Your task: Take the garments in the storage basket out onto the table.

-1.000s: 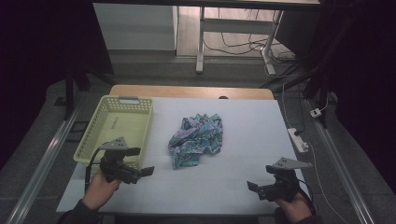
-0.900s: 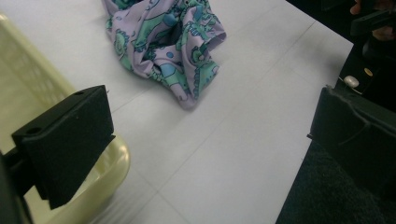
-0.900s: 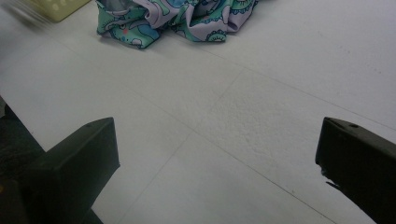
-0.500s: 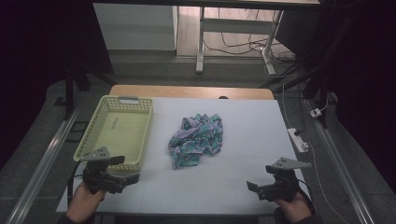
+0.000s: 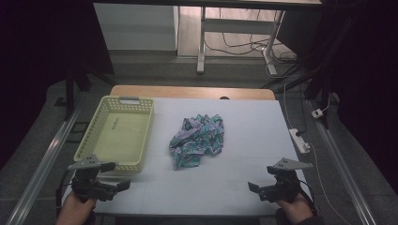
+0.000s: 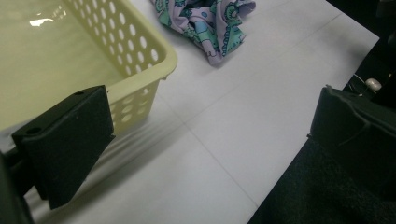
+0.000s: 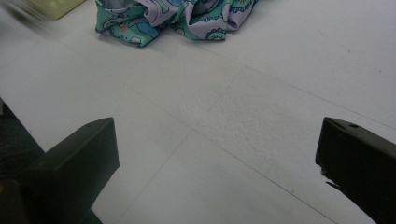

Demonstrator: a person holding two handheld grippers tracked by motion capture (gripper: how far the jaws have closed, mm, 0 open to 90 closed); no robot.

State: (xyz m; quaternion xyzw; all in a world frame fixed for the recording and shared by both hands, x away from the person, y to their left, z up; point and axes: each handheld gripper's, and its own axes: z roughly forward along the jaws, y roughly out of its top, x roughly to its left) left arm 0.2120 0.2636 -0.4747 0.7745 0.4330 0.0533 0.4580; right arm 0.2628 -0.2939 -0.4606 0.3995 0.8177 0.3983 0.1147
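While both grippers sit at the near edge of the table [image 5: 244,140], nothing is in hand yet. Crumpled patterned cloth [image 5: 197,138] lies near table centre, teal and lilac print, bunched in a loose heap, resting on the white surface. Pale yellow perforated basket [image 5: 117,133] stands at about 9 o'clock from the cloth, just beside it but apart; its inside looks bare.

Left gripper [image 5: 123,185] at roughly 7 o'clock from the cloth, just off the basket's near corner, jaws spread wide with bare tabletop between them. Its own view has the basket [image 6: 140,70] close on one side and the cloth [image 6: 210,23] farther ahead.

Right gripper [image 5: 251,187] at about 5 o'clock from the cloth, well apart from it, jaws likewise wide and holding nothing; the cloth [image 7: 177,16] lies ahead in its view.

Judgement: this is the approach stage, before any grasp; the work looks to be getting the cloth into the basket. Next move calls for one gripper to travel in toward the heap, lower onto a raised fold and pinch enough layers that the fabric lifts as one bundle. Thin edges may slip out.
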